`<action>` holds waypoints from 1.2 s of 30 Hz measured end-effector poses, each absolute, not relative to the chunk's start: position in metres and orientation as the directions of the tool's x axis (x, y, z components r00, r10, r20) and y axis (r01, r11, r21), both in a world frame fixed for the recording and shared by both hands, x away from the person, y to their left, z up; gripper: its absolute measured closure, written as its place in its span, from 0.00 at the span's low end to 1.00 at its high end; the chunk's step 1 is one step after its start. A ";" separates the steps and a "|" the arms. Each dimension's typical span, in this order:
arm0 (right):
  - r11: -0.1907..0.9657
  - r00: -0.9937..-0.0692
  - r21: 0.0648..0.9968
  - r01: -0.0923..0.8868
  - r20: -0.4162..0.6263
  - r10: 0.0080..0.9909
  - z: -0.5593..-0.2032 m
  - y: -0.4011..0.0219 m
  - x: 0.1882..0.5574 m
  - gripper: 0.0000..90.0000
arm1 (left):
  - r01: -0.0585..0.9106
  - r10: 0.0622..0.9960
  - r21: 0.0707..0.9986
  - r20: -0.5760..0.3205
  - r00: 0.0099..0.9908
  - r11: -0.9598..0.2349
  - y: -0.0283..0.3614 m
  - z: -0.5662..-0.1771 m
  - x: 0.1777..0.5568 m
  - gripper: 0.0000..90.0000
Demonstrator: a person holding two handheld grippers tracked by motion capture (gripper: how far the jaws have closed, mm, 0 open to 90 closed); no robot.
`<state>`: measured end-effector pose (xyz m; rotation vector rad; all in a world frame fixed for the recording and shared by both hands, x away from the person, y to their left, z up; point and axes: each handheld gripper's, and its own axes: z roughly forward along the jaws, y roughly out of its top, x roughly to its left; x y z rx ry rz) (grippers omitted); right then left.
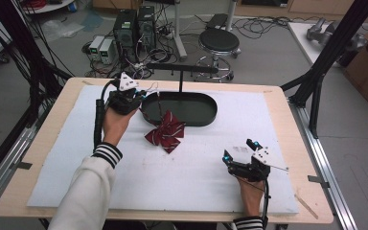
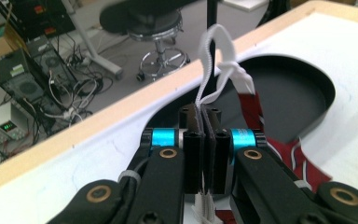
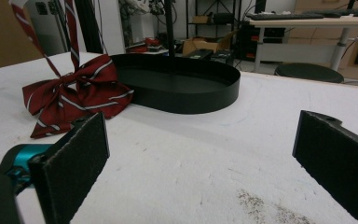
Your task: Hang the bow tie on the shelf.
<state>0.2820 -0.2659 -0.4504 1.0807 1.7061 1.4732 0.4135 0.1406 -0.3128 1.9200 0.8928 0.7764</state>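
Observation:
A red striped bow tie (image 1: 166, 132) lies on the white mat just in front of the black oval tray (image 1: 202, 115). Its strap rises to my left gripper (image 1: 133, 98), which hovers over the tray's left end. In the left gripper view the jaws are shut on the bow tie's white elastic strap (image 2: 214, 60), and red fabric (image 2: 293, 156) hangs below. My right gripper (image 1: 242, 163) rests low at the front right of the mat, open with nothing between its pads (image 3: 77, 158). The right gripper view shows the bow tie (image 3: 72, 95) lying left of the tray (image 3: 205, 98).
A black T-shaped stand (image 1: 181, 72) rises from the tray's far side. The wooden table edge (image 1: 287, 105) frames the white mat (image 1: 182, 177). Beyond the table stand a stool (image 1: 219, 43), computer cases (image 1: 134, 26) and cables on the floor.

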 end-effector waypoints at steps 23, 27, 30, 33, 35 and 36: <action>0.038 -0.463 0.983 0.179 0.050 0.885 -0.450 -0.266 0.282 0.03 | 0.233 0.836 0.914 0.173 0.521 -0.334 0.126 -0.274 0.466 0.97; 0.045 -0.463 0.984 0.175 0.041 0.886 -0.450 -0.265 0.282 0.03 | 0.234 0.838 0.911 0.181 0.515 -0.340 0.125 -0.270 0.473 0.97; 0.043 -0.461 0.983 0.179 0.045 0.886 -0.450 -0.265 0.282 0.03 | 0.237 0.840 0.910 0.183 0.511 -0.342 0.124 -0.266 0.479 0.97; 0.051 -0.463 0.983 0.175 0.036 0.886 -0.450 -0.265 0.282 0.03 | 0.231 0.843 0.913 0.181 0.507 -0.335 0.122 -0.261 0.483 0.97; 0.052 -0.462 0.983 0.179 0.037 0.886 -0.450 -0.264 0.282 0.03 | 0.220 0.840 0.914 0.192 0.508 -0.342 0.119 -0.256 0.486 0.97; 0.052 -0.460 0.983 0.178 0.037 0.887 -0.450 -0.264 0.282 0.03 | 0.218 0.838 0.913 0.195 0.509 -0.345 0.119 -0.255 0.487 0.97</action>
